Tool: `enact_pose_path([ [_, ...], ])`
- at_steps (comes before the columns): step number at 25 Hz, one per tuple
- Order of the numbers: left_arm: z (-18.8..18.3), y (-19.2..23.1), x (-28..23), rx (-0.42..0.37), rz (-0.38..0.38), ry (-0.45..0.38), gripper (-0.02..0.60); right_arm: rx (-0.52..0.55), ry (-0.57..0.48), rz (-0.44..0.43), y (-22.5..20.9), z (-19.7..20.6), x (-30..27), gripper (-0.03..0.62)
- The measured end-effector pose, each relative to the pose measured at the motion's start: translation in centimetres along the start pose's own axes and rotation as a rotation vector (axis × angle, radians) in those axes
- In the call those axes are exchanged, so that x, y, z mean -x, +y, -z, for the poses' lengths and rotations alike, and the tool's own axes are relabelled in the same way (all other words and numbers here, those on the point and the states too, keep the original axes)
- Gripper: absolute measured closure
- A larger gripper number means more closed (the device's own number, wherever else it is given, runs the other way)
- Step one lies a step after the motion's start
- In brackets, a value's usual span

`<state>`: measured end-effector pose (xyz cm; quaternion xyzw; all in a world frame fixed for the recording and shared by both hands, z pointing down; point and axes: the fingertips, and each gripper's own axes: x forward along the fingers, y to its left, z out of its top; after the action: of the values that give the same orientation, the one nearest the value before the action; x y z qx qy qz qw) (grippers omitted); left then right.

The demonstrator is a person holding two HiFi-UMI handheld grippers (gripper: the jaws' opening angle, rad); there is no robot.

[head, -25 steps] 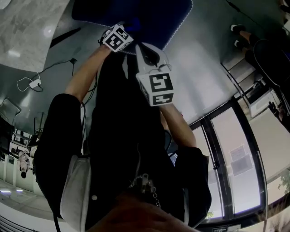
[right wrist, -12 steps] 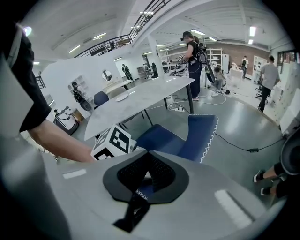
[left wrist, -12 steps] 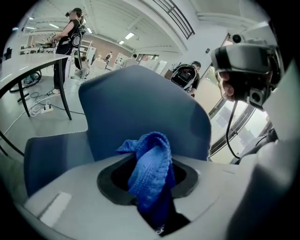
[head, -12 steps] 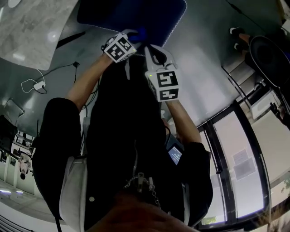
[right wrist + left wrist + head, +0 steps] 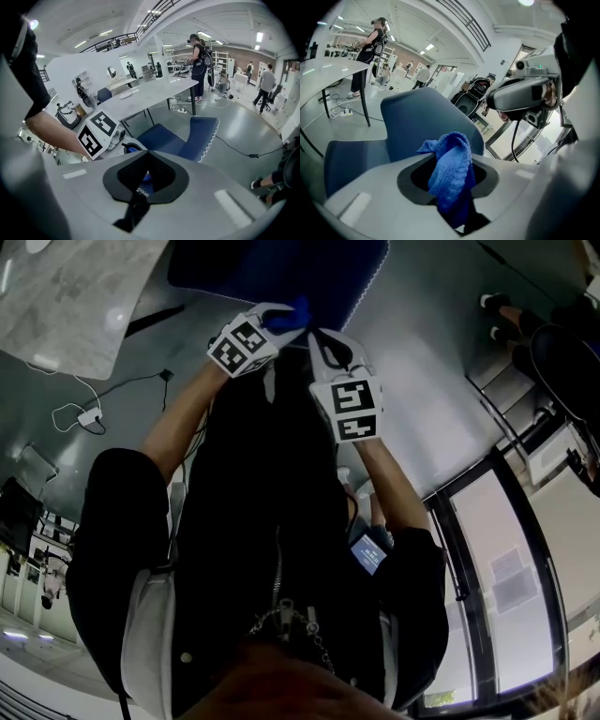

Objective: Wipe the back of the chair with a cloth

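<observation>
Left gripper view has the left claw [image 5: 451,158] clenched on a bunched blue cloth [image 5: 450,173], which it holds in front of the blue chair [image 5: 417,124] backrest; contact between them cannot be told. Right gripper view shows the right claw [image 5: 145,155] clenched on nothing, facing the same chair beside a white surface [image 5: 145,96].

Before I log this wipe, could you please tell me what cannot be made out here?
- The chair: cut off by the top edge in the head view.
- Its legs: hidden behind the right gripper in the right gripper view.
- Whether the cloth touches the chair: the left gripper covers the spot in the head view, and the left gripper view cannot settle depth.
- The cloth's lower end: sunk between the jaws, left gripper view.
</observation>
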<state>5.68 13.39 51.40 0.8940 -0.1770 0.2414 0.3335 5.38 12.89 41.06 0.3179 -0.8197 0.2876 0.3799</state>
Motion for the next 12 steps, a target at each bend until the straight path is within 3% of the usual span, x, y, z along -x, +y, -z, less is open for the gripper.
enact_pose_path([
  [4,1.2,3.8,2.0,0.019,-0.110,-0.004,0.453,0.023,0.003,-0.031,1.6,-0.1,-0.8,0.591],
  [8,4.3,8.0,2.6,0.116,-0.191,-0.004,0.451,0.051,0.017,-0.068,3.2,-0.1,-2.0,0.591],
  [12,9.2,10.1,1.0,0.169,-0.228,0.085,0.452,0.123,0.048,-0.095,4.3,0.0,-3.3,0.591],
])
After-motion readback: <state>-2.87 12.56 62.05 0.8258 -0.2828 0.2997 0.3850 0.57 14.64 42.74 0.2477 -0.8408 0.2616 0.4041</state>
